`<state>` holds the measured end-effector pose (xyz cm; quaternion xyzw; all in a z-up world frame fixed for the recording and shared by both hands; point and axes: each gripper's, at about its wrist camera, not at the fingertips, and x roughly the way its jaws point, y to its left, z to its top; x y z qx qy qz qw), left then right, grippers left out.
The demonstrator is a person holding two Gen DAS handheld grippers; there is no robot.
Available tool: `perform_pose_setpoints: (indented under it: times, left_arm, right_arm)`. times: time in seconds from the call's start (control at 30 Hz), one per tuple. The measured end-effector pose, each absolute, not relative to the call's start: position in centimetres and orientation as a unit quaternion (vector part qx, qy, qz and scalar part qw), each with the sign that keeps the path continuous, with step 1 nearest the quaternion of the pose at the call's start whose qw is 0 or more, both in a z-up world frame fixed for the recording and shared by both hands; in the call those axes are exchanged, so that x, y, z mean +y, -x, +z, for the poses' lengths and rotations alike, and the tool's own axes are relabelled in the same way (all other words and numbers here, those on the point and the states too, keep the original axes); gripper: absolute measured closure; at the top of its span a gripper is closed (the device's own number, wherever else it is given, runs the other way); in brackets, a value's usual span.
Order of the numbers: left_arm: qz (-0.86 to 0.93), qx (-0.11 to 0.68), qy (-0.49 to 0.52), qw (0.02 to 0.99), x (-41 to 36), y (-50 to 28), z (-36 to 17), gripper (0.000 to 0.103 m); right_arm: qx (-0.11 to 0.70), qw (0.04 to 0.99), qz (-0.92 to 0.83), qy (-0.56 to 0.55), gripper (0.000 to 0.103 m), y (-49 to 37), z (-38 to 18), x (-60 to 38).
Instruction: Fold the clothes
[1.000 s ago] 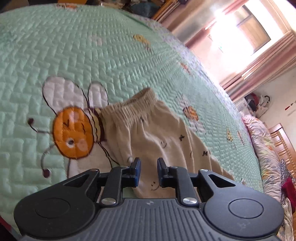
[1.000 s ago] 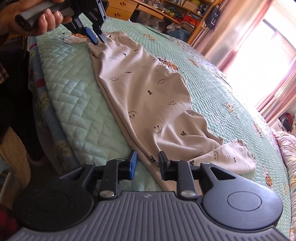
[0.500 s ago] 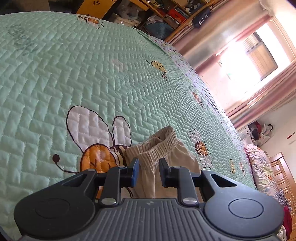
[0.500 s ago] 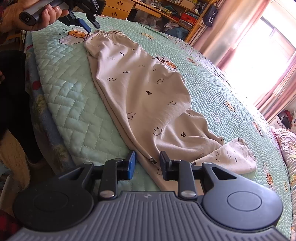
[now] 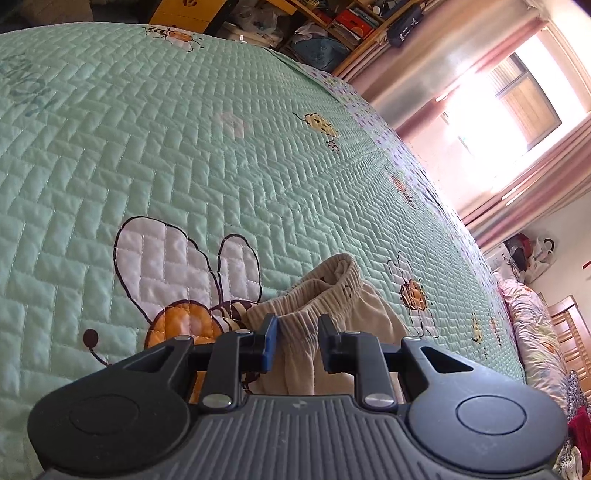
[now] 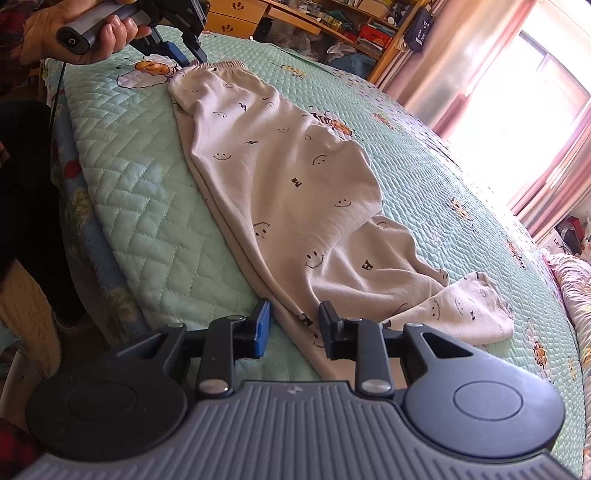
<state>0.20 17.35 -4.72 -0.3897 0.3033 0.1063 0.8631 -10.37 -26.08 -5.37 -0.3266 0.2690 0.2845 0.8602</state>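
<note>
Beige trousers [image 6: 280, 166] printed with smiley faces lie lengthwise on a green quilted bedspread [image 6: 140, 192]. Their elastic waistband [image 6: 225, 66] is at the far end. A hand [image 6: 74, 33] holds my left gripper [image 6: 192, 59] there, its tips at the waistband's near corner. In the left wrist view the bunched waistband [image 5: 332, 284] sits between the jaws of the left gripper [image 5: 296, 332], which stand apart. My right gripper [image 6: 293, 321] is open over the side edge of a trouser leg low down, and the cloth lies flat between its fingers.
An embroidered bee [image 5: 181, 325] lies just left of the waistband. The bed's near edge [image 6: 96, 258] drops beside a dark-clothed leg [image 6: 26, 184]. Cluttered shelves [image 6: 332, 22] and a bright curtained window [image 6: 535, 92] stand beyond. Floral bedding [image 5: 535, 332] is piled at the right.
The left gripper drew back from over the trousers, swung a little left, and now sits at the waistband corner with slightly wider jaws. The right gripper and the trouser legs have not moved.
</note>
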Motion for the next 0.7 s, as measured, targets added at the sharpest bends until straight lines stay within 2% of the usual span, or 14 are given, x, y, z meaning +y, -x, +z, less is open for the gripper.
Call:
perform_pose_setpoints:
  times: [0.1,0.2,0.27,0.43,0.5,0.7]
  left_arm:
    - [0.113,0.307,0.384,0.863,17.4,-0.2,-4.7,0.069]
    - [0.112,0.31,0.379,0.865,17.3,-0.5,-4.8,0.069]
    - [0.111,0.311,0.373,0.867,17.3,-0.6,-4.7,0.076]
    - [0.107,0.308,0.364,0.872,17.3,-0.6,-4.1,0.082]
    - [0.108,0.31,0.361,0.873,17.3,-0.6,-3.9,0.089]
    - [0.108,0.316,0.346,0.877,17.4,-1.1,-3.6,0.089]
  right_arm:
    - [0.27,0.86,0.285,0.325,0.072,10.3,-5.4,-26.1]
    - [0.269,0.86,0.286,0.325,0.072,10.3,-5.5,-26.1]
    - [0.269,0.861,0.286,0.325,0.072,10.3,-5.5,-26.1]
    - [0.269,0.861,0.285,0.325,0.072,10.3,-5.6,-26.1]
    - [0.269,0.861,0.285,0.324,0.071,10.2,-5.6,-26.1]
    - [0.269,0.861,0.286,0.324,0.071,10.2,-5.7,-26.1]
